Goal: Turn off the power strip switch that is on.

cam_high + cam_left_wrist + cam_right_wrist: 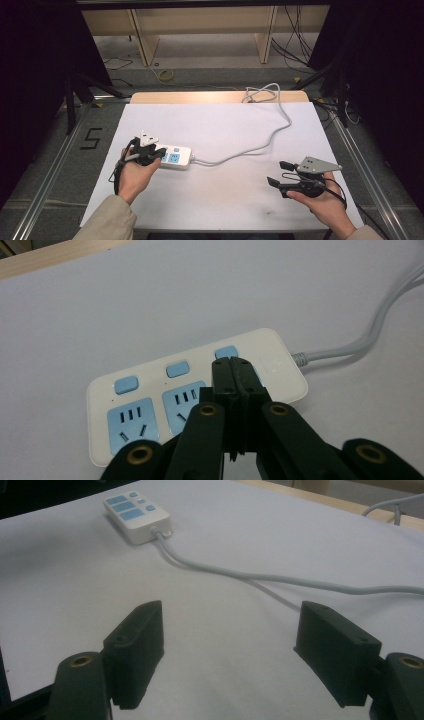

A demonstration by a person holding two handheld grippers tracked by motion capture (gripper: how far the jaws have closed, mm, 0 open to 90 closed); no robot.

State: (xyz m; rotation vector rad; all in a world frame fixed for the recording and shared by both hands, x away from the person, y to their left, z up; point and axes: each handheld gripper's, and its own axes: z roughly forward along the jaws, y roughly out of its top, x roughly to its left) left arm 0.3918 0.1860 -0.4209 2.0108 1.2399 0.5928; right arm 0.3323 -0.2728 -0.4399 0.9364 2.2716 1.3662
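A white power strip (175, 156) with blue sockets and blue switches lies on the left part of the white table top (225, 125). Its grey cable (260, 145) runs right and then back to the far edge. My left gripper (159, 152) is shut with nothing between its jaws. In the left gripper view its closed tips (234, 362) sit over the strip (270, 347) beside the rightmost blue switch (225, 351); whether they touch it I cannot tell. My right gripper (276, 173) is held open and empty at the front right, its jaws (227, 630) wide apart above bare table, aimed toward the strip (135, 510).
The cable (280, 577) crosses the table between the two grippers and loops at the back edge (260, 94). A wooden strip (200, 96) borders the far side. Metal rails (365, 165) flank the table, with wooden shelving (200, 30) and floor cables behind.
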